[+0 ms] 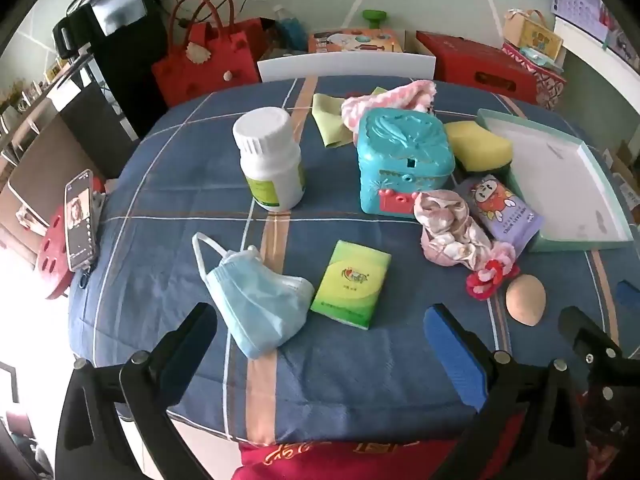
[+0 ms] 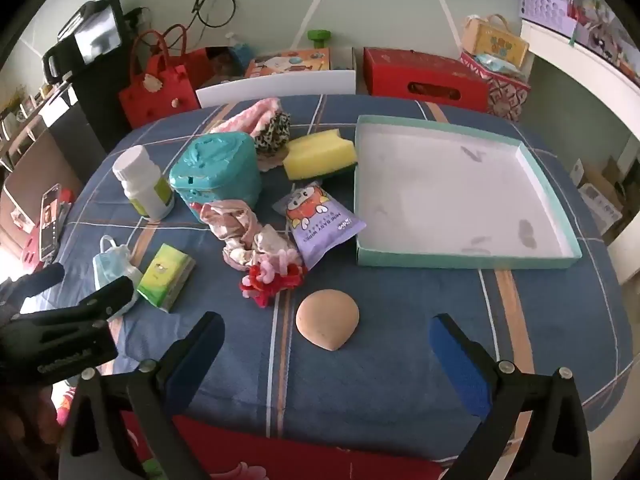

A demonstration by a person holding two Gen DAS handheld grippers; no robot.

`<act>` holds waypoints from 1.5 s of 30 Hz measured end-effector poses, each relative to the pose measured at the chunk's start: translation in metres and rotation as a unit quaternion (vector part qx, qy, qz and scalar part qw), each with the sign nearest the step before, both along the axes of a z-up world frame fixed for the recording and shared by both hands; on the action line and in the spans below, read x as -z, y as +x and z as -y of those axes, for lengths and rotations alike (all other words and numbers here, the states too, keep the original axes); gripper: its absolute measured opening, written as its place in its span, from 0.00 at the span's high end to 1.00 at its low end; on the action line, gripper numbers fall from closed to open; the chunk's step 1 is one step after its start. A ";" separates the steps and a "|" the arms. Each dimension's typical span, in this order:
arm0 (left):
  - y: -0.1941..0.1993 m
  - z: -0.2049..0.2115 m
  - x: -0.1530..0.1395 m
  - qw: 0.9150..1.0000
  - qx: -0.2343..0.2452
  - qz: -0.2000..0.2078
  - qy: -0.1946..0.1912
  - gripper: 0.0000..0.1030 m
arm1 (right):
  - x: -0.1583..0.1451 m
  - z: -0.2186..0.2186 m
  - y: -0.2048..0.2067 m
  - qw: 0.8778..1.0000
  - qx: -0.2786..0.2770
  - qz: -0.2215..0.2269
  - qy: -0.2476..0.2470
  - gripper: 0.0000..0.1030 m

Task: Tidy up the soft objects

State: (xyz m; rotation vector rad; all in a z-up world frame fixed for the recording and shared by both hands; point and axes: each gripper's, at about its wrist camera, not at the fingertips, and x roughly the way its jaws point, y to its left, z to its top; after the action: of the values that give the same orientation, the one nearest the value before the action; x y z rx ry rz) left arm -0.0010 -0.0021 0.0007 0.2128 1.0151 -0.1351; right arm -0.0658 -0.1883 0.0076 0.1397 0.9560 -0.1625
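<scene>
Soft things lie scattered on a blue checked tablecloth: a blue face mask [image 1: 256,300] [image 2: 110,266], a green tissue pack [image 1: 352,284] [image 2: 166,276], a beige makeup sponge [image 1: 525,299] [image 2: 327,318], pink scrunchies [image 1: 452,236] [image 2: 244,236], a red-pink hair tie [image 2: 272,278], a purple wipes pack [image 1: 500,210] [image 2: 320,222], a yellow sponge [image 1: 478,146] [image 2: 320,154] and a pink fluffy cloth [image 1: 388,100] [image 2: 256,118]. My left gripper [image 1: 320,340] is open, low over the near edge, by the mask. My right gripper [image 2: 328,348] is open, just short of the makeup sponge.
An empty shallow teal box lid [image 2: 560,216] [image 1: 600,184] lies at the right. A white bottle [image 1: 270,160] [image 2: 144,182] and a teal plastic box [image 1: 404,160] [image 2: 216,172] stand mid-table. A phone [image 1: 80,220] sits at the left edge. Red bags and boxes stand behind the table.
</scene>
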 end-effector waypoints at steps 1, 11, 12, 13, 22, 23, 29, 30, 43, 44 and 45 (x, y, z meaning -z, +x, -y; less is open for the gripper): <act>0.000 0.001 0.000 1.000 0.004 0.002 0.002 0.00 | 0.000 0.000 0.000 1.000 -0.002 -0.001 0.001 0.00; 0.001 -0.005 0.004 1.000 -0.019 -0.016 -0.013 0.00 | 0.010 0.008 -0.001 1.000 0.019 -0.014 0.019 0.00; 0.001 -0.005 0.004 1.000 -0.019 -0.017 -0.012 0.00 | 0.009 0.010 -0.001 0.999 0.020 -0.014 0.022 0.00; 0.001 -0.004 0.004 1.000 -0.019 -0.018 -0.011 0.00 | 0.008 0.010 -0.001 0.999 0.020 -0.014 0.023 0.00; 0.001 -0.004 0.007 1.000 -0.022 -0.019 -0.004 0.00 | 0.008 0.015 -0.002 0.999 0.022 -0.010 0.043 0.00; 0.001 -0.005 0.007 1.000 -0.024 -0.019 -0.003 0.00 | 0.007 0.016 -0.003 0.999 0.024 -0.008 0.044 0.00; 0.000 -0.009 0.007 0.999 -0.032 -0.016 -0.010 0.00 | 0.007 0.013 -0.004 0.999 0.021 -0.008 0.037 0.00; 0.000 -0.009 0.007 0.999 -0.032 -0.016 -0.010 0.00 | 0.007 0.013 -0.004 0.999 0.022 -0.007 0.036 0.00; 0.001 -0.008 0.008 0.999 -0.033 -0.017 -0.006 0.00 | 0.007 0.013 -0.004 0.999 0.021 -0.008 0.037 0.00; 0.001 -0.008 0.008 0.999 -0.033 -0.017 -0.006 0.00 | 0.008 0.013 -0.003 0.999 0.021 -0.008 0.037 0.00; 0.000 -0.009 0.008 0.999 -0.033 -0.017 -0.006 0.00 | 0.008 0.013 -0.003 0.999 0.022 -0.009 0.038 0.00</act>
State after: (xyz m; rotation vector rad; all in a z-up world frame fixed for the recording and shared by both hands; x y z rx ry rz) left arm -0.0007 0.0067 -0.0077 0.1655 1.0532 -0.0847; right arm -0.0692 -0.2014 -0.0002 0.2291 0.9773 -0.1684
